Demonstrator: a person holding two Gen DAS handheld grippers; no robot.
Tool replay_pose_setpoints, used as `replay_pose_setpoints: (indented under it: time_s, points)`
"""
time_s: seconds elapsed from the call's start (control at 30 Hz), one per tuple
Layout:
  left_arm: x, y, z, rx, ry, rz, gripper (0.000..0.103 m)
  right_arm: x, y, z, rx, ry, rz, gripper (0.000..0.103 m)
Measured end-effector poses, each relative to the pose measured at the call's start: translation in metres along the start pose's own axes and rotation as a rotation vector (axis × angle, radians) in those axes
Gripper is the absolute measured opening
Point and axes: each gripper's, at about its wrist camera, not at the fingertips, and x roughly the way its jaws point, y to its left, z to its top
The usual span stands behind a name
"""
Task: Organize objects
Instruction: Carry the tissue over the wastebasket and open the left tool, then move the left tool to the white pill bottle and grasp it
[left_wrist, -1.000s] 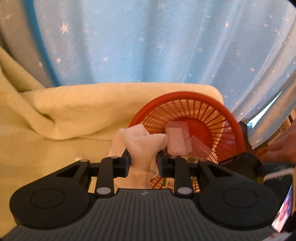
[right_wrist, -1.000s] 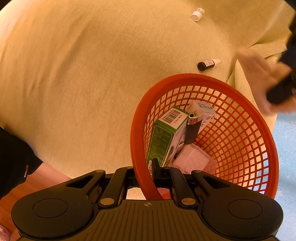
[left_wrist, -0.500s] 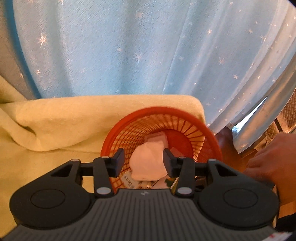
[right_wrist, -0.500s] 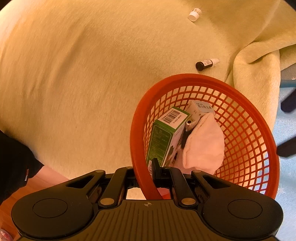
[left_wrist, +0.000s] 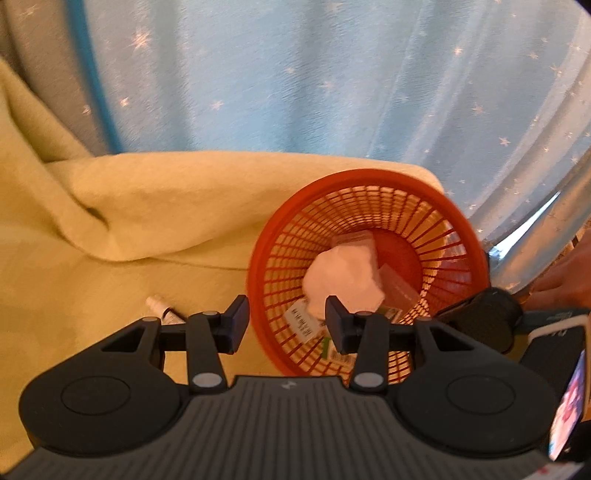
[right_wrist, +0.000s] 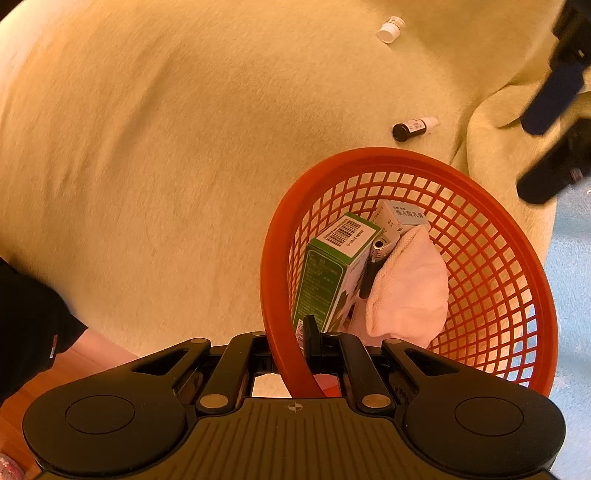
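Red mesh basket (right_wrist: 491, 258), green box (right_wrist: 325, 273), possibly white cloth (right_wrist: 410, 288), star-patterned blue curtain (left_wrist: 332, 81)

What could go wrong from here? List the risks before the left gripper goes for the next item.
1. The right gripper holds the orange basket only by its rim, so a slip could tip out the white cloth and green box.
2. The dark vial lies on its side near the basket and may roll when the open left gripper closes on it.
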Motion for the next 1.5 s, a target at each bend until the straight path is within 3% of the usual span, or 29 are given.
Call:
replay_pose_setpoints:
  time_s: [0.23, 0.6, 0.93, 1.5]
  points:
    - [-0.002, 0.024, -0.015, -0.014, 0.020, 0.078, 0.039, 0.000, 0.000, 0.001, -0.006, 0.002, 0.000, 0.004]
    - [0.004, 0.091, -0.056, -0.088, 0.043, 0.305, 0.048, -0.001, 0.001, 0.001, -0.005, 0.002, 0.004, 0.004]
    - [0.053, 0.148, -0.091, -0.094, 0.098, 0.473, 0.048, -0.001, -0.002, 0.003, 0.008, -0.017, 0.017, 0.004]
    - [0.123, 0.181, -0.101, -0.029, 0.204, 0.513, 0.050, -0.002, -0.002, 0.008, 0.037, -0.028, 0.028, 0.004]
